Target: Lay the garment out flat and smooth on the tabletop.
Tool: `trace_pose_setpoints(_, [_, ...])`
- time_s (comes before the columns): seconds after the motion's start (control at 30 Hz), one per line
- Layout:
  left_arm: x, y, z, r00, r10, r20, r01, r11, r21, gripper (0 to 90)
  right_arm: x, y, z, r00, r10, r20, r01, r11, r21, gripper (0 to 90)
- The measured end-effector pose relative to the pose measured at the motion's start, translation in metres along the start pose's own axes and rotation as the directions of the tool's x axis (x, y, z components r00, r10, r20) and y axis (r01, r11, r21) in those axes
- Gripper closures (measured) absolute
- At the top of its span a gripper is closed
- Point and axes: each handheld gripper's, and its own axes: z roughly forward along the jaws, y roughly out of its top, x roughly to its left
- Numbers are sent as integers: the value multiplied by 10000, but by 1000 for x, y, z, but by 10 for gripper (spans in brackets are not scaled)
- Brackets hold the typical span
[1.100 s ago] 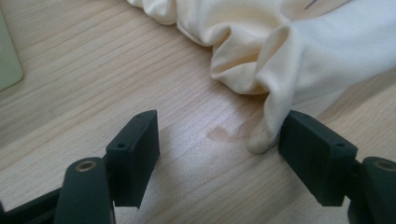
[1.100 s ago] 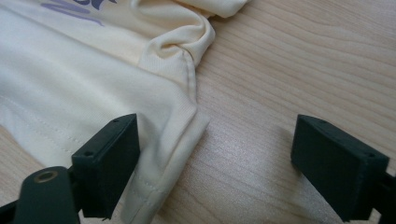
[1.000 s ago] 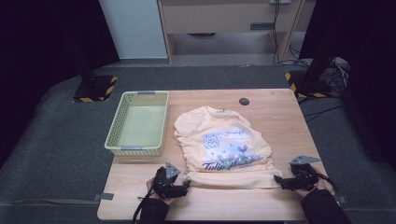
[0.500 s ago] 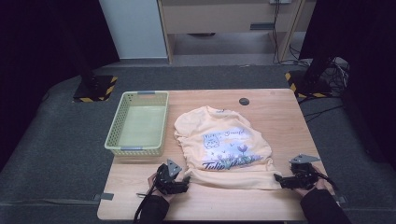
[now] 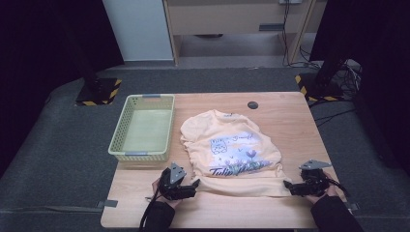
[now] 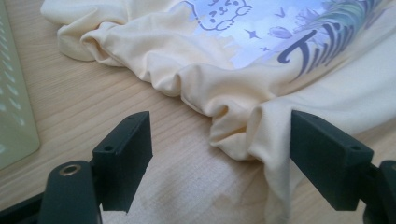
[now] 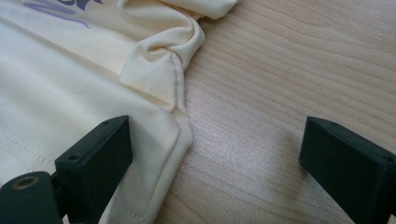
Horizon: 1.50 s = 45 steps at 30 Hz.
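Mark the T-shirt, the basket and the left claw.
T-shirt [image 5: 232, 147]: high view, on the printed chest.
Basket [image 5: 118, 134]: high view, on the left rim.
Left claw [image 5: 192, 185]: high view, midway between its fingertips.

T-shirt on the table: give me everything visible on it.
The T-shirt is pale yellow, soft knit, with a cartoon print and purple "Tulip" lettering. It lies on the wooden table, collar at the far side, hem nearest the person, sides bunched in wrinkles, right of the green basket and apart from it. The left gripper and right gripper sit open at the two hem corners; the fabric edge lies between the jaws, unpinched.
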Motion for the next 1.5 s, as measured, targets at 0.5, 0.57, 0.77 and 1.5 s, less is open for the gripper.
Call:
trace_pose_setpoints(0.5, [4, -9, 9, 9984, -543, -183, 564, 9875, 1470, 228, 2, -3, -1, 9999, -20, -109, 19, 10000, -20, 88])
trace_pose_setpoints(0.57, [2, -12, 4, 9985, -541, -98, 550, 9849, 1641, 227, 3, -5, -3, 9999, 12, -144, -12, 10000, 20, 84])
trace_pose_setpoints(0.77, [-9, -16, -11, 9997, -220, -60, 228, 9750, 2212, 219, 8, -9, -8, 9997, -104, -214, 110, 9996, 262, 68])
trace_pose_setpoints(1.5, [-5, -12, -21, 9957, -797, 475, 699, 9810, 1810, 166, -6, 11, -29, 9912, 1025, -840, -1128, 9852, -1291, 60])
